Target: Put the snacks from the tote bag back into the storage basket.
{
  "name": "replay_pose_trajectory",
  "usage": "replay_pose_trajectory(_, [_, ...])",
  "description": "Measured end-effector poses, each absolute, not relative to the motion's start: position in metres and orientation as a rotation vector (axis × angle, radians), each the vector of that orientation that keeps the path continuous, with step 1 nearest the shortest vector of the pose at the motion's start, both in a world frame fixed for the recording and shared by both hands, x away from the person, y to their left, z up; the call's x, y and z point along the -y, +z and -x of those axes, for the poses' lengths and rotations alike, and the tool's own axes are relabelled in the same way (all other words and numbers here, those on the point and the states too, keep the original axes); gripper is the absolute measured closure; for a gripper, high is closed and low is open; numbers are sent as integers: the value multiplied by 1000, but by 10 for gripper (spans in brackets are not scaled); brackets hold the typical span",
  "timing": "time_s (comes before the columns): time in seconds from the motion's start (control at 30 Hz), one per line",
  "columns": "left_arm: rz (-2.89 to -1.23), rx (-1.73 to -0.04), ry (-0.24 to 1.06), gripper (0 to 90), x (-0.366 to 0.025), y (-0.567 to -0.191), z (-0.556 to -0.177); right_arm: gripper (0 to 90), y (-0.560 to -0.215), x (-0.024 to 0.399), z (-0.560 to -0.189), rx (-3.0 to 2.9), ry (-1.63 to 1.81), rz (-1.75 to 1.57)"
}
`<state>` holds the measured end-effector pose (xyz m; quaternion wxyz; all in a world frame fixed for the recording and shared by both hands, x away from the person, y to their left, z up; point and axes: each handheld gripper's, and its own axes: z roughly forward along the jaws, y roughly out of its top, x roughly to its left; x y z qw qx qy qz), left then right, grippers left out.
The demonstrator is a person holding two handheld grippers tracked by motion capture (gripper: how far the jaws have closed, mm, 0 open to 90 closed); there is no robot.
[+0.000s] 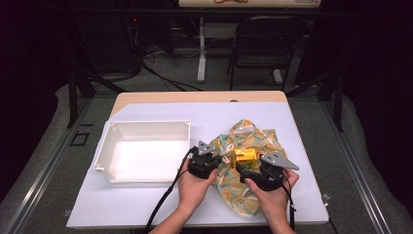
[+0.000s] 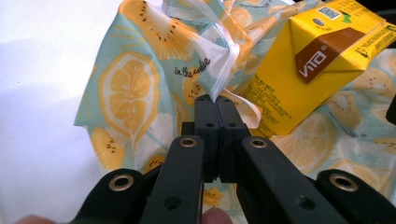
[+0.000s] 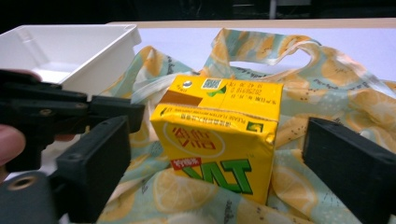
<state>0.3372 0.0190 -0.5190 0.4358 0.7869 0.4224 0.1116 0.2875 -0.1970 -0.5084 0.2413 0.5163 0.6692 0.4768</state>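
The left tool (image 2: pixel 218 100) is clamped shut on the white tie (image 2: pixel 229 60) of the bag (image 2: pixel 130 84), just left of the carton (image 2: pixel 308 74). To do this step well, I judge that the left hand should hold the fabric taut and low so that the bag stays put, while the right tool (image 3: pixel 217 154), its jaws spread wide either side of the carton and not touching it, closes squarely on the 2 flat side faces rather than on a corner.

The carton is a yellow drink box with green lettering, a brown corner flap and a dented edge; it stands on the bag. The bag, thin pale-green cloth printed with lemon slices, lies crumpled on the desk (image 1: pixel 146 200), right of the tray (image 1: pixel 104 146).
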Motion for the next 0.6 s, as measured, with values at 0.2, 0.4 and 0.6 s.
replay_pose_trajectory(0.2, [-1962, -1049, 274, 899, -22, -520, -337, 23, -513, 186, -294, -1778, 1274, -1457])
replay_pose_trajectory(0.4, [-1963, -1043, 272, 900, -24, -521, -335, 52, -519, 180, -301, -1745, 1207, -1501])
replay_pose_trajectory(0.6, [-1965, -1039, 263, 899, -23, -521, -333, 75, -523, 176, -302, -1725, 1176, -1494])
